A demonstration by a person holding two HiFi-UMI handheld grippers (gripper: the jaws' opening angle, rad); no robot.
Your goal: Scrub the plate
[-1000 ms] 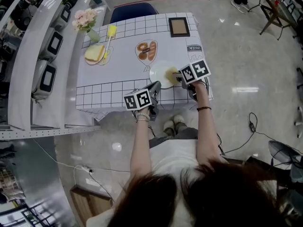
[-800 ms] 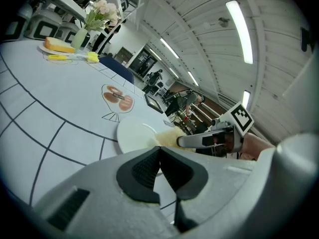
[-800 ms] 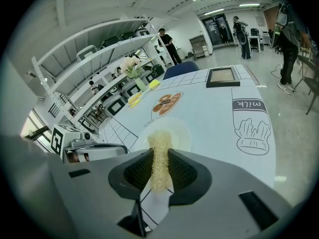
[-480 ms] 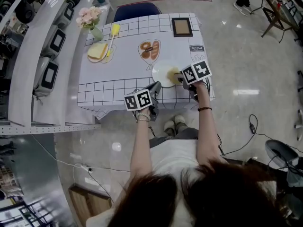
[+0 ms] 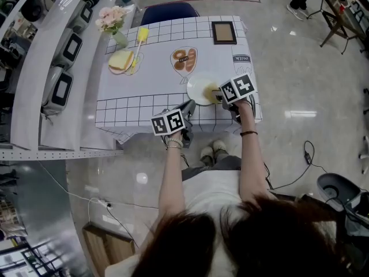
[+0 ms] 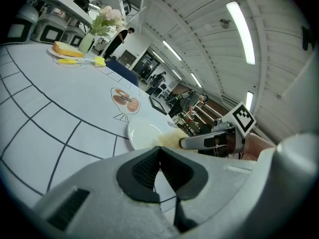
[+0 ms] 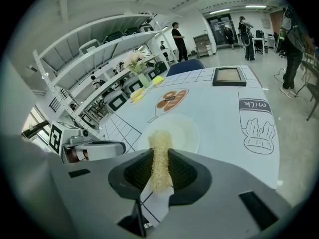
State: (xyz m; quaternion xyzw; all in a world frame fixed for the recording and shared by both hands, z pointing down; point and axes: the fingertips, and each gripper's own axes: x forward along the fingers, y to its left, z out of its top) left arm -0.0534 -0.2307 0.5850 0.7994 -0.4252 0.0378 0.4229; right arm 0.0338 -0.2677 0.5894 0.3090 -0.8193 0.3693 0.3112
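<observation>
**Scrubber clamped at the plate's near rim, left gripper idle beside it**

Nearest to us, the left gripper (image 5: 188,105) hangs over the desk's (image 5: 144,74) front edge. Its own view shows what the head view cannot: its jaws (image 6: 158,156) are pressed together with nothing between the pads.

To its right, the right gripper (image 5: 215,94) reaches over the plate (image 5: 199,88). Its own view shows its jaws (image 7: 159,159) closed on a strip of pale yellow fibrous scrubber (image 7: 158,146), which sticks out forward over the plate (image 7: 182,129). From the head view the scrubber is only a small yellowish patch. The left gripper view adds a side look: the scrubber (image 6: 169,139) sits at the white plate's (image 6: 141,132) near rim and seems to touch it.

The plate lies on the desk's right half, near the front, on a white cloth with a black grid border. Just beyond it is a printed bread drawing (image 5: 184,58). Farther back stand a picture frame (image 5: 223,32), a yellow-headed brush (image 5: 137,40) and a vase of flowers (image 5: 112,21) at the far left corner. A blue chair (image 5: 167,10) sits behind the desk.
</observation>
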